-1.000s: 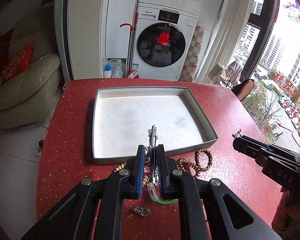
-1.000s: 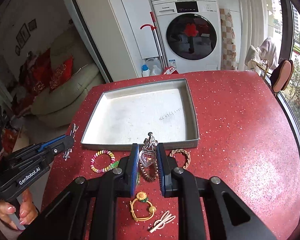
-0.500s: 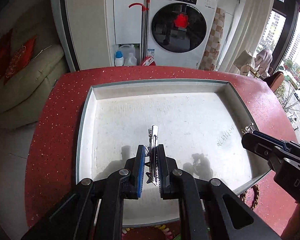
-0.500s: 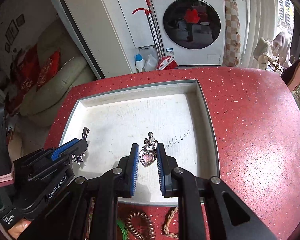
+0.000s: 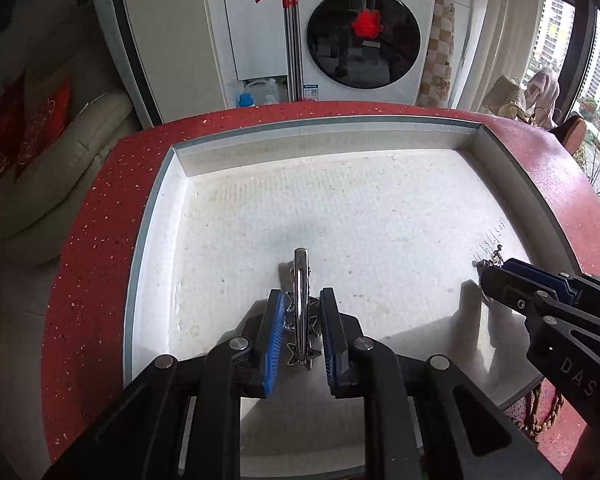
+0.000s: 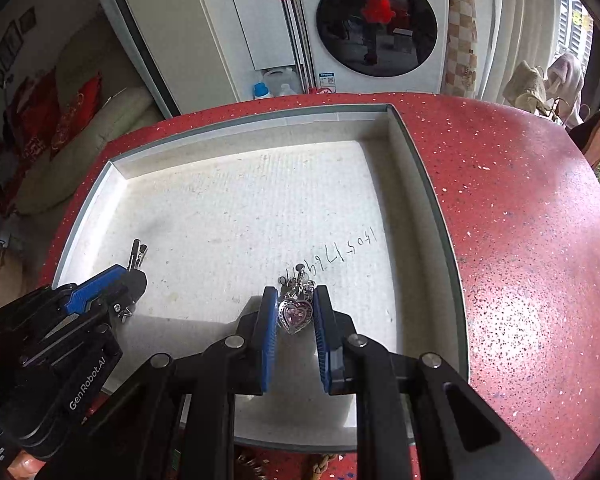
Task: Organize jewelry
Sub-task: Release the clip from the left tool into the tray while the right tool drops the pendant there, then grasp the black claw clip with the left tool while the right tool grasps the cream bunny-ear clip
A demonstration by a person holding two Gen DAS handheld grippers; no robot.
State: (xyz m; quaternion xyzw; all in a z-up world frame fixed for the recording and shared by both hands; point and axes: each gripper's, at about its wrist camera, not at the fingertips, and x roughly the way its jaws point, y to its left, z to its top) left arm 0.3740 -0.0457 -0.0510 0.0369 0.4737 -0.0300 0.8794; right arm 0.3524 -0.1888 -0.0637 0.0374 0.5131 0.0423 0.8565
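Nearest, the left tool hangs low over the near left part of the tray, its jaws opening: a silver clip stands between the blue pads, and gaps now show on both sides, so it looks like a release onto the tray floor. Being steeply tilted and close to the floor, the tool gives the clip little room to bounce.

To the right, the right tool is clenched on a heart pendant, held by its two sides just above the tray floor near the handwriting. Well apart from the clip, the pendant would land clear of it.

At the near edge, outside the tray, a chain and a braided piece lie on the red desk, probably awaiting their turn.

Beyond the desk stands a washing machine.
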